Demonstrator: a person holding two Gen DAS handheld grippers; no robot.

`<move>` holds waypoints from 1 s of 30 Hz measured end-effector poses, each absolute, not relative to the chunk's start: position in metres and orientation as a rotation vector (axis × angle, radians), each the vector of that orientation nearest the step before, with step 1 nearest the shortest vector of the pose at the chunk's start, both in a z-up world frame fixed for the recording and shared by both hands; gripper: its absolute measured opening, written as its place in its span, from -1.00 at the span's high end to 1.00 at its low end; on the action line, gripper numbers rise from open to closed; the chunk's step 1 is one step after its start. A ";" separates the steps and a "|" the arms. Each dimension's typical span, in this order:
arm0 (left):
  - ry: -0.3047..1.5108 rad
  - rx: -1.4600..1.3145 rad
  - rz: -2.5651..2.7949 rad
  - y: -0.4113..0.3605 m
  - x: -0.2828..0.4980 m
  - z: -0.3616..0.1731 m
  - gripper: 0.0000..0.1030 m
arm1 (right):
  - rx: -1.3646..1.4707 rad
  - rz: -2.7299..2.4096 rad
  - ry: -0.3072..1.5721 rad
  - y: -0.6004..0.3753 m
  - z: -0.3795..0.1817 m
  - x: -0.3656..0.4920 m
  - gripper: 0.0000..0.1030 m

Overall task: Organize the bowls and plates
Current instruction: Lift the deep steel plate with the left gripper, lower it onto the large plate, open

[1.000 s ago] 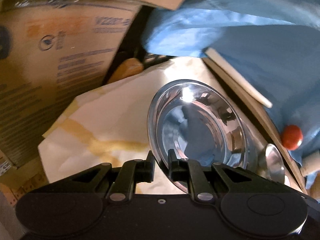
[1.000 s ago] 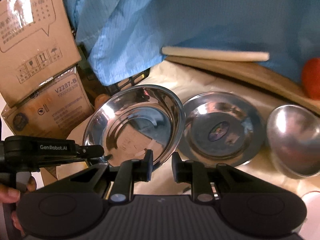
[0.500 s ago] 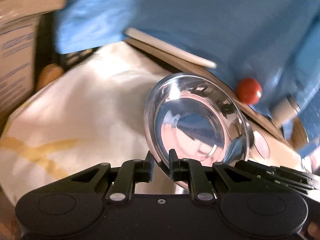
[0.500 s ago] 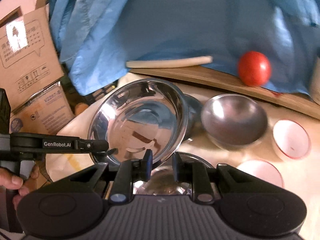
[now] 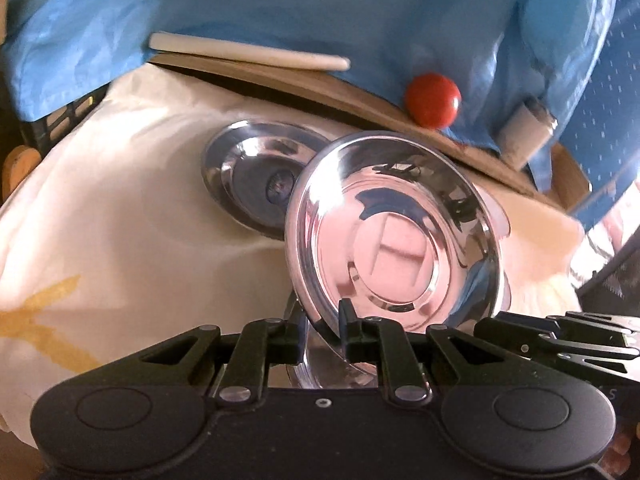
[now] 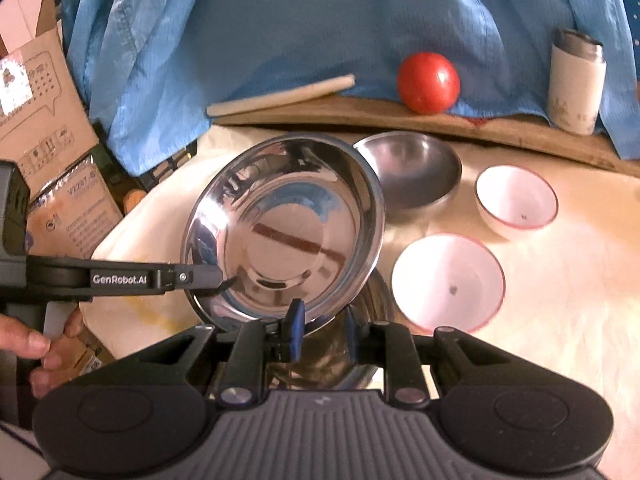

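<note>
A shiny steel dish (image 6: pixel 284 232) hangs tilted above the white cloth, held by both grippers. My right gripper (image 6: pixel 322 326) is shut on its near rim. My left gripper (image 6: pixel 218 278) pinches its left rim. In the left wrist view the same steel dish (image 5: pixel 392 232) stands on edge in my left gripper (image 5: pixel 322 332), and the right gripper (image 5: pixel 516 330) reaches in from the right. A flat steel plate (image 5: pixel 248 176) lies on the cloth behind the dish. A matte steel bowl (image 6: pixel 420 168) and two pink-rimmed white bowls (image 6: pixel 516 200) (image 6: pixel 448 280) sit to the right.
Along the back runs a wooden board (image 6: pixel 500 128) carrying a red tomato (image 6: pixel 428 82), a rolling pin (image 6: pixel 280 96) and a white cup (image 6: pixel 576 84). Blue fabric (image 6: pixel 300 20) hangs behind. Cardboard boxes (image 6: pixel 44 120) stand at the left. A hand (image 6: pixel 24 344) holds the left gripper.
Both grippers have carried the steel dish to the right across the cloth. The boxes have slid out of the left view, and the white bowls have come into the right view.
</note>
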State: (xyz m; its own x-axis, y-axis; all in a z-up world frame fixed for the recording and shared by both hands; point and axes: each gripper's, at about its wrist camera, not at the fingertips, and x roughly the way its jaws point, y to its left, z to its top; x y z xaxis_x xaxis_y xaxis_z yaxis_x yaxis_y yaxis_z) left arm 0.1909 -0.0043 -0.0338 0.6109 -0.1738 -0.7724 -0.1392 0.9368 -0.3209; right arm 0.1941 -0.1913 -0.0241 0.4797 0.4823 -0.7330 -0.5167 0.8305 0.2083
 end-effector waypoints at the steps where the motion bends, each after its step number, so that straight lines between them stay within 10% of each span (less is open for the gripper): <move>1: 0.926 -0.361 -0.026 -0.005 0.190 -0.034 0.67 | -0.042 0.611 0.890 -0.193 -0.025 0.192 0.53; 5: 0.940 -0.330 -0.057 -0.012 0.188 -0.033 0.68 | -0.049 0.639 0.915 -0.198 -0.029 0.187 0.81; 15: 1.020 -0.328 -0.026 -0.009 0.185 -0.044 0.72 | -0.067 0.684 0.922 -0.194 -0.030 0.180 0.81; 30: 1.007 -0.359 0.040 0.007 0.185 -0.041 0.36 | -0.059 0.690 0.916 -0.187 -0.029 0.189 0.43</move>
State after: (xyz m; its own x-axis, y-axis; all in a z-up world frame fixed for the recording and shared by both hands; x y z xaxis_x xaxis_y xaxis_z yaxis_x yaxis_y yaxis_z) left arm 0.1852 0.0069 -0.0409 0.5392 -0.1313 -0.8319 -0.1967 0.9408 -0.2759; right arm 0.1892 -0.1874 -0.0290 0.4118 0.5240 -0.7455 -0.5721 0.7855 0.2361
